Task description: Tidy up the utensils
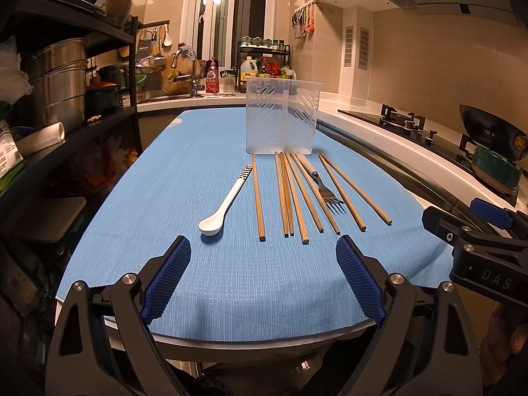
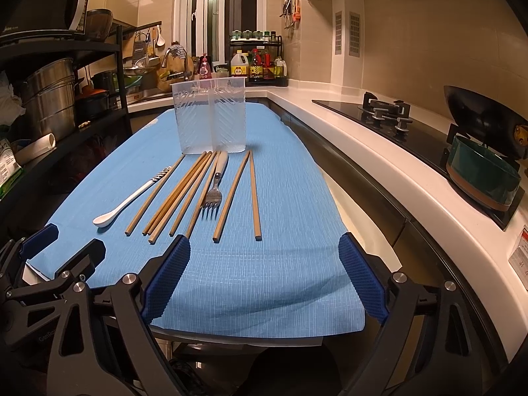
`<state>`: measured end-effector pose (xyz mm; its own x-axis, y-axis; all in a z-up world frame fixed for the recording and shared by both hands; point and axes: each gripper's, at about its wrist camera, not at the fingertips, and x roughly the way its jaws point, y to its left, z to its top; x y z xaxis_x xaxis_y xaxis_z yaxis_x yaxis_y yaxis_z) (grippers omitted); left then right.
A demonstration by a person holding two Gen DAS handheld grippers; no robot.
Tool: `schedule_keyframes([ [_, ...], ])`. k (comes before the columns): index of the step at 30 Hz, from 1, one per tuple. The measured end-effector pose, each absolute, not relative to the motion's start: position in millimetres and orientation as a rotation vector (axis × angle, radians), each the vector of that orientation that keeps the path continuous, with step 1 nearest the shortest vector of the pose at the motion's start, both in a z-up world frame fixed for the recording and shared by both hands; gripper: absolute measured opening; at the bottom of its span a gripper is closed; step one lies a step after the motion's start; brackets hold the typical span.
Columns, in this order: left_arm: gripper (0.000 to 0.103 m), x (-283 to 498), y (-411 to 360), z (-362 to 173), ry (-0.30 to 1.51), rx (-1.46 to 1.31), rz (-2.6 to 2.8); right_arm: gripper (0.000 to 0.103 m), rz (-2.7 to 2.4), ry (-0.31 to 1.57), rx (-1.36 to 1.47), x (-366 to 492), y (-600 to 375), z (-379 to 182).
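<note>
We held both grippers above the near end of the blue tablecloth (image 1: 231, 290), and neither carried anything: the left gripper (image 1: 263, 275) stood spread wide with bare cloth between its blue pads, and the right gripper (image 2: 264, 275) was spread and empty in the same way. Nothing had yet gone into the clear two-compartment utensil holder (image 1: 282, 115), which stood upright at the far end of the utensils.

All the utensils lay flat on the cloth ahead of us, their long axes running away from the grippers toward the holder. The white ceramic spoon (image 1: 224, 203) lay farthest to our left, its bowl nearest us and its striped handle pointing toward the holder. Beside it lay the wooden chopsticks (image 1: 288, 194), fanned slightly, with the fork (image 1: 325, 186) resting among them, tines toward us.

We judged the spoon to be closer to the left gripper, lying ahead and a little left of its centre, while the two rightmost chopsticks (image 2: 241, 194) lay almost straight ahead of the right gripper. Any pinch would need to close across a shaft, not along it.
</note>
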<state>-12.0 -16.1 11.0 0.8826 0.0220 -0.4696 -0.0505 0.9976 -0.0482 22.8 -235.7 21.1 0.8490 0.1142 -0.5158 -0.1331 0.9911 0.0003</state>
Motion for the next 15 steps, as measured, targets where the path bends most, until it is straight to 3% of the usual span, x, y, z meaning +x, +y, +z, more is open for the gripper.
schedule_keyframes([
  [15, 0.087, -12.0, -16.5, 10.9, 0.488, -0.061, 0.037, 0.089, 0.122, 0.537, -0.035, 23.7, -236.9, 21.8],
])
